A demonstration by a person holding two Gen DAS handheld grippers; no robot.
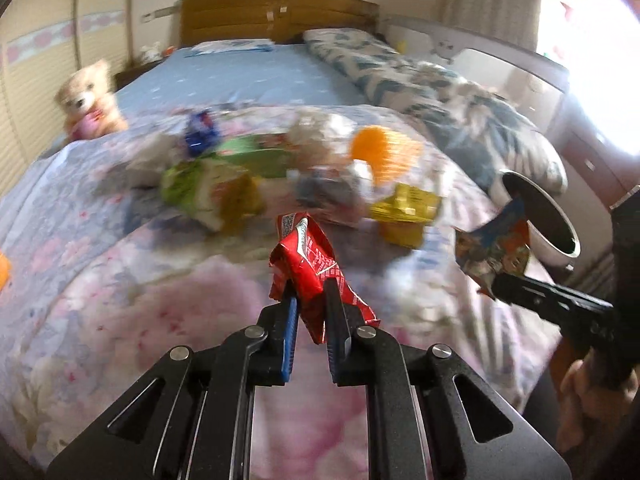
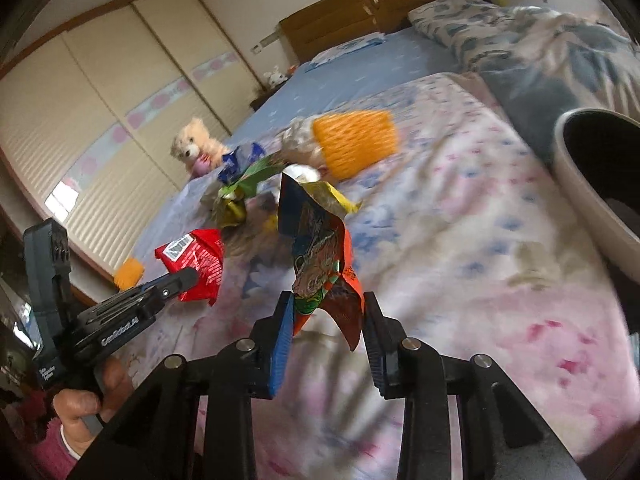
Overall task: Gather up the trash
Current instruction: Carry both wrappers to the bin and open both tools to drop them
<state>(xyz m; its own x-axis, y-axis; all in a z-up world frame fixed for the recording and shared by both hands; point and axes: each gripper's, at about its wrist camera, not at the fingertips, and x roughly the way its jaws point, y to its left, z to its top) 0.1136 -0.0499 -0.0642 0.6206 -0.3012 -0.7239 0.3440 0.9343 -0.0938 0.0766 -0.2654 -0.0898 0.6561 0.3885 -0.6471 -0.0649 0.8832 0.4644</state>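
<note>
1. Left gripper (image 1: 310, 300) closed on a red wrapper (image 1: 308, 256), pinched at its lower crumpled end; the rest stands up past the fingertips, clear of the bed (image 1: 120, 300).
2. Right gripper (image 2: 326, 312): a blue-and-orange printed wrapper (image 2: 320, 248) sits between the jaws, which stand fairly wide; the left pad touches it, contact on the right pad is unclear. Judged held, loosely.
3. White bin (image 2: 592, 184) with dark inside at 2 o'clock in the right wrist view, standing at the bed edge; likely drop point.
4. More trash at 12 o'clock on the floral quilt: green packet (image 1: 200, 188), yellow packet (image 1: 404, 204), blue scrap (image 1: 200, 132), orange mesh piece (image 1: 380, 152).
5. Handling: foil wrappers look light, thin, crinkly and slippery; best pinched across a crumpled fold, not a flat edge.
6. Teddy bear (image 1: 90, 100) at 10 o'clock, not trash.
</note>
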